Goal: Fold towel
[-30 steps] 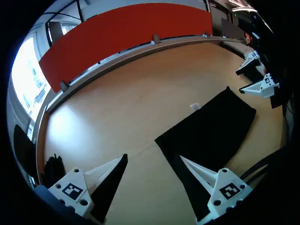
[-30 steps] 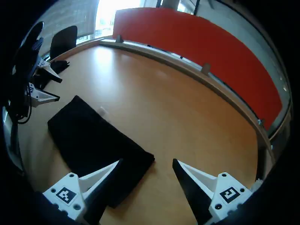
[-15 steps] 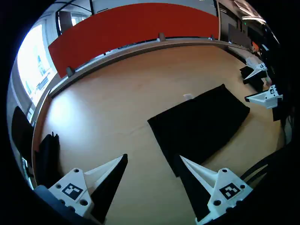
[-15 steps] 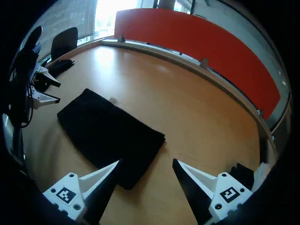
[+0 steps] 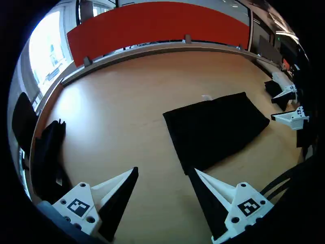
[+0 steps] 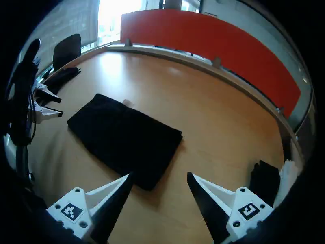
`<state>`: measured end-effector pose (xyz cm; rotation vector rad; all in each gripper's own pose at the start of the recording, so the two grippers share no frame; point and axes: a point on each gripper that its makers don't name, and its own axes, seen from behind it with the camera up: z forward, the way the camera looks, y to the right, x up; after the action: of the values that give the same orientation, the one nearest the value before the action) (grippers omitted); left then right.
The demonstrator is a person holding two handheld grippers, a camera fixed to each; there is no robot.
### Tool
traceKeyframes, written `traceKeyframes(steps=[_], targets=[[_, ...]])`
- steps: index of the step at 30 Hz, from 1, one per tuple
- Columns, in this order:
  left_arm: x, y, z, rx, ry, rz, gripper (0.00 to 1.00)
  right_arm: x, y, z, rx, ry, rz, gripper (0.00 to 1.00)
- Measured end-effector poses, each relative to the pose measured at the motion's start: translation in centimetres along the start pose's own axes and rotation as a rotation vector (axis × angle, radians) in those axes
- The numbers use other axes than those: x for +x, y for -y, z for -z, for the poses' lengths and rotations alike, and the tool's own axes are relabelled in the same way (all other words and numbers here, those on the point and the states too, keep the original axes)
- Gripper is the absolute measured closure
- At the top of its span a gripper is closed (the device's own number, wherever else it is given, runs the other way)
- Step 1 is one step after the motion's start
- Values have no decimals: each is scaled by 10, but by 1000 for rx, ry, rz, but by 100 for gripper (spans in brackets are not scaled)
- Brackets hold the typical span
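Note:
A black towel (image 5: 215,126) lies folded flat on the wooden table (image 5: 122,105), a small white tag at its far edge. In the left gripper view my left gripper (image 5: 162,183) is open and holds nothing, raised near the towel's closest corner. The right gripper (image 5: 287,105) appears far off beyond the towel's right end. In the right gripper view the towel (image 6: 126,138) sits ahead and to the left of my open, empty right gripper (image 6: 158,187), and the left gripper (image 6: 46,103) stands apart at the towel's far left end.
A red partition (image 5: 158,24) runs along the table's far edge. Dark cloth (image 5: 46,154) lies at the left rim in the left gripper view. Black folded cloth (image 6: 266,177) and something white (image 6: 288,175) sit at the right in the right gripper view. A black chair (image 6: 67,49) stands behind.
Both grippers have drawn back and away from the towel, which now lies farther from each pair of fingers. The cloth piles at the table's edges have come into view.

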<state>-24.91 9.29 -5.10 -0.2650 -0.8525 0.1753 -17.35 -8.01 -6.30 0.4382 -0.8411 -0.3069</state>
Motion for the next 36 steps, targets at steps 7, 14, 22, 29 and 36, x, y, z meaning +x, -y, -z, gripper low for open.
traceKeyframes(steps=[7,14,22,29,36], targets=[[-5,2,3,9,5,4,8,-3,1,-1,4,4,2,0],[-8,4,7,16,5,20,9,-2,5,-3,23,6,22,0],[-15,8,15,25,7,48,9,-1,9,-7,41,12,47,0],[-21,10,19,31,9,65,8,-2,12,-9,63,22,64,0],[-25,12,22,36,12,72,8,-15,13,-14,102,57,95,7]])
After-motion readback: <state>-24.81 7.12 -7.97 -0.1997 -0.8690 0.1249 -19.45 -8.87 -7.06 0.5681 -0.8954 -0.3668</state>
